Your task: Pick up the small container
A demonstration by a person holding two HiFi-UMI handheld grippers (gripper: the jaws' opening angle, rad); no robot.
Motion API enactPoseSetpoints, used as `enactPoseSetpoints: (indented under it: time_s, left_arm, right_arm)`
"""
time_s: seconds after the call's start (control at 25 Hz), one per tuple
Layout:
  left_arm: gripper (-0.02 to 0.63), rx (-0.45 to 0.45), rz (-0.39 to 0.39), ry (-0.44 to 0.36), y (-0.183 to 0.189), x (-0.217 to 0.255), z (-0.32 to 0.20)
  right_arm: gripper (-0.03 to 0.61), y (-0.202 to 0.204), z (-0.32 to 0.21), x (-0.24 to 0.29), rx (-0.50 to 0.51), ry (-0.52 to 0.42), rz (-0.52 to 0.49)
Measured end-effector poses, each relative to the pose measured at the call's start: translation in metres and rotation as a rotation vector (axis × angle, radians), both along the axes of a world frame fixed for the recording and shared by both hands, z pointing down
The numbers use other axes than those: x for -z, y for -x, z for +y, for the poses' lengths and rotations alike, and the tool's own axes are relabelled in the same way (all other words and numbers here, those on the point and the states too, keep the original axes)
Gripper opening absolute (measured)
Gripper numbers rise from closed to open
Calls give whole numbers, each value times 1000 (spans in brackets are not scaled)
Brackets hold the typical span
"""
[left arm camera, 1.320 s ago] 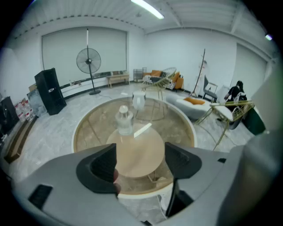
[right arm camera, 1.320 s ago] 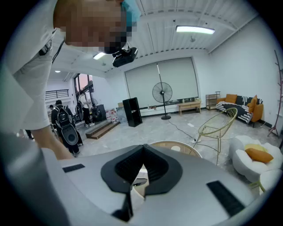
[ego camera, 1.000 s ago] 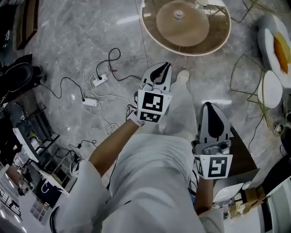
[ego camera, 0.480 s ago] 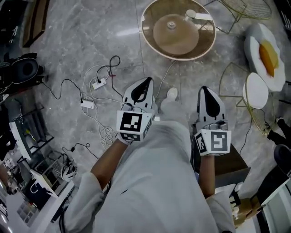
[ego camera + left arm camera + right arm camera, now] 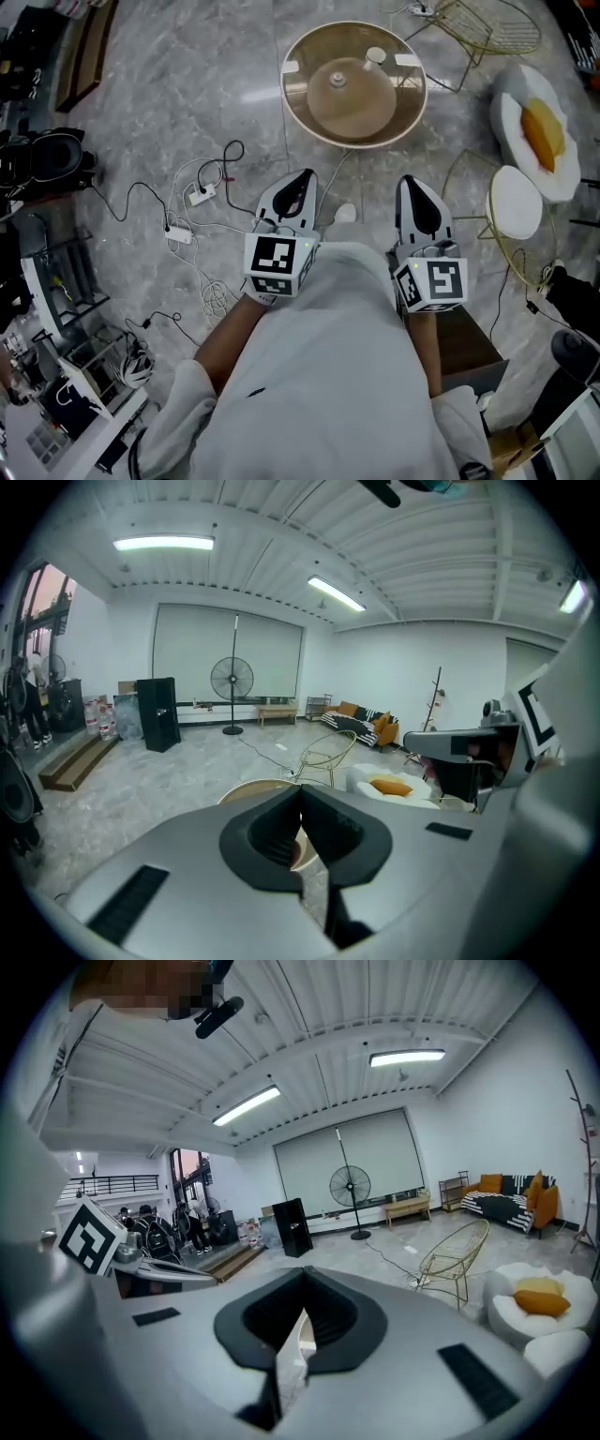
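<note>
A small white container (image 5: 376, 55) stands on the far side of the round glass-topped table (image 5: 302, 101), ahead of me on the marble floor. Both grippers are held side by side in front of my body, well short of the table and pointing toward it. My left gripper (image 5: 301, 177) has its jaws together and holds nothing. So does my right gripper (image 5: 411, 182), which is shut and empty. In the left gripper view the left gripper (image 5: 300, 795) shows its closed tips over the table's tan rim (image 5: 246, 789). The right gripper view shows the right gripper (image 5: 303, 1281) closed too.
White cables and power strips (image 5: 194, 196) trail over the floor to the left. A gold wire chair (image 5: 488, 26), a white seat with an orange cushion (image 5: 536, 131) and a white stool (image 5: 515, 202) stand at the right. A brown box (image 5: 470, 343) sits beside my right leg. Shelves line the left edge.
Both grippers have risen and now sit level with each other; the left one drew back toward my body. The head view has shifted, and the whole round table now shows.
</note>
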State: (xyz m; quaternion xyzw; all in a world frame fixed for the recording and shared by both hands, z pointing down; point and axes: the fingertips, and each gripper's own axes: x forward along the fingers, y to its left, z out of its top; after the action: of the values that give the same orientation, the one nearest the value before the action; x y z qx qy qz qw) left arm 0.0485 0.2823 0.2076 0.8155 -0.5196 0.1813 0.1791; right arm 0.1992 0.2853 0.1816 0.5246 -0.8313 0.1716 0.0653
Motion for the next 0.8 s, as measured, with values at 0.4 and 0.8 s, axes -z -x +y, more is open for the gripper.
enactPoseSetpoints:
  time_s: [0.4, 0.8]
  left_arm:
    - [20, 55, 30, -31, -2, 26, -7]
    - [20, 66, 29, -33, 38, 29, -35]
  right_arm:
    - [6, -3, -13, 3, 60, -20, -13]
    - [6, 26, -36, 4, 45, -22, -7]
